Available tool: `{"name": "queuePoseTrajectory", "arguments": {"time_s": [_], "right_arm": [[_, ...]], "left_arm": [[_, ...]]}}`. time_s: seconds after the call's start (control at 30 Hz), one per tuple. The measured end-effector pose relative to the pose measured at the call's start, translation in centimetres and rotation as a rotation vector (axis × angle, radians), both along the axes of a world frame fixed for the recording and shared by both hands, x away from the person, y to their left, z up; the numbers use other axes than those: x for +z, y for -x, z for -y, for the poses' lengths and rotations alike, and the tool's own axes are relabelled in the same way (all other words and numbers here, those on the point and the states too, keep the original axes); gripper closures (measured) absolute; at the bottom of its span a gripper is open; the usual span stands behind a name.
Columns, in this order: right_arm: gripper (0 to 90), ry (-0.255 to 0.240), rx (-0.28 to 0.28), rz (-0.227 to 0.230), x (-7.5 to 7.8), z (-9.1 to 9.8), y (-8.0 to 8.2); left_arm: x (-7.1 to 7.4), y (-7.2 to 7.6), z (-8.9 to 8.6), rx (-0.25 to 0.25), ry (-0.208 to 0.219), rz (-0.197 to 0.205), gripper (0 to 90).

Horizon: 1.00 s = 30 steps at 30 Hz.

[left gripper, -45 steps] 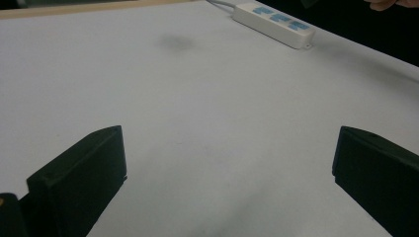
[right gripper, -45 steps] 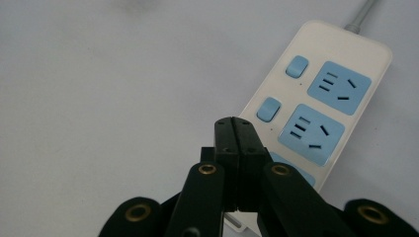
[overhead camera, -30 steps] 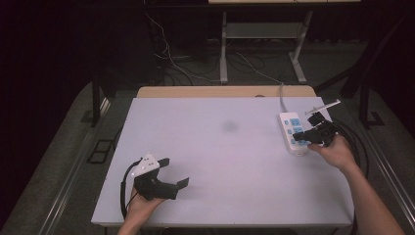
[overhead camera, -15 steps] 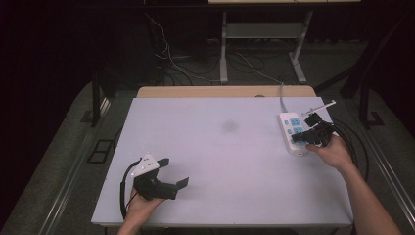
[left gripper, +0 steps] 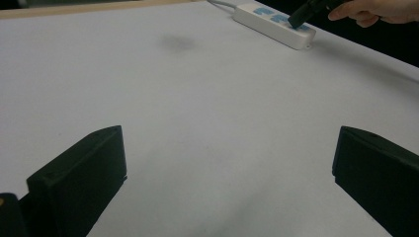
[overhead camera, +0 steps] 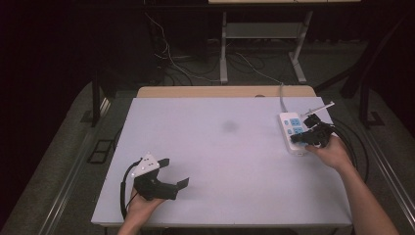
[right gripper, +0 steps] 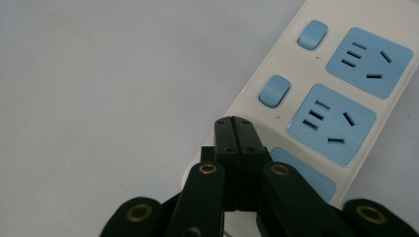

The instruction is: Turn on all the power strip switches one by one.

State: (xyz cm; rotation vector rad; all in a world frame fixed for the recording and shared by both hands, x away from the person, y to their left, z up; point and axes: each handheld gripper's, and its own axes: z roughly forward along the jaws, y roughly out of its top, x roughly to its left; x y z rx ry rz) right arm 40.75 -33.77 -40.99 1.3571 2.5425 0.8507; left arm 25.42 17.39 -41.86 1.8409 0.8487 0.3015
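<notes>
White tabletop (overhead camera: 225, 161) is taking up most of what I'm seeing from the high view, with a faint grey smudge (overhead camera: 229, 127) sitting near its middle. A bare wooden strip (overhead camera: 225, 91) is showing along the far edge.

White power strip (overhead camera: 292, 133) is lying at the table's far right, long axis running away from me, its cord (overhead camera: 281, 95) trailing off the far edge. Blue socket faces and blue rocker switches (right gripper: 274, 91) are lining its top.

I'm holding the right gripper (overhead camera: 299, 138) right over the near end of the strip. Its jaws are pressed fully together, nothing between them. In the right gripper view the closed tip (right gripper: 234, 129) is sitting on the strip's switch-side edge, just below the second switch and beside the second socket (right gripper: 332, 123). It's covering the spot where a third switch would line up; can't tell whether it's pressing anything or only hovering on top. My right hand (overhead camera: 333, 152) is sitting just nearer than the strip.

I'm resting the left gripper (overhead camera: 172, 172) at the near left, well apart from the strip. Its jaws are standing wide apart, empty, only bare tabletop between them in the left gripper view. My left hand (overhead camera: 142, 205) is sitting at the near edge.
</notes>
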Motion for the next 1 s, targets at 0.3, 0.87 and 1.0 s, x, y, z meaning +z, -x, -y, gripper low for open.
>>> {"name": "queuePoseTrajectory", "arguments": {"time_s": [0.3,0.87,1.0], "right_arm": [[90.0,0.006,0.002,0.003,-0.1,-0.05,0.01],[90.0,-0.005,-0.007,-0.01,0.02,0.02,-0.14],[90.0,-0.01,-0.011,-0.01,0.01,0.11,-0.17]], "left_arm": [[-0.04,0.01,0.12,-0.008,-0.003,0.001,0.0],[-0.13,-0.16,-0.09,0.002,-0.002,-0.005,0.0],[-0.16,-0.21,-0.11,0.002,-0.002,-0.007,0.0]]}}
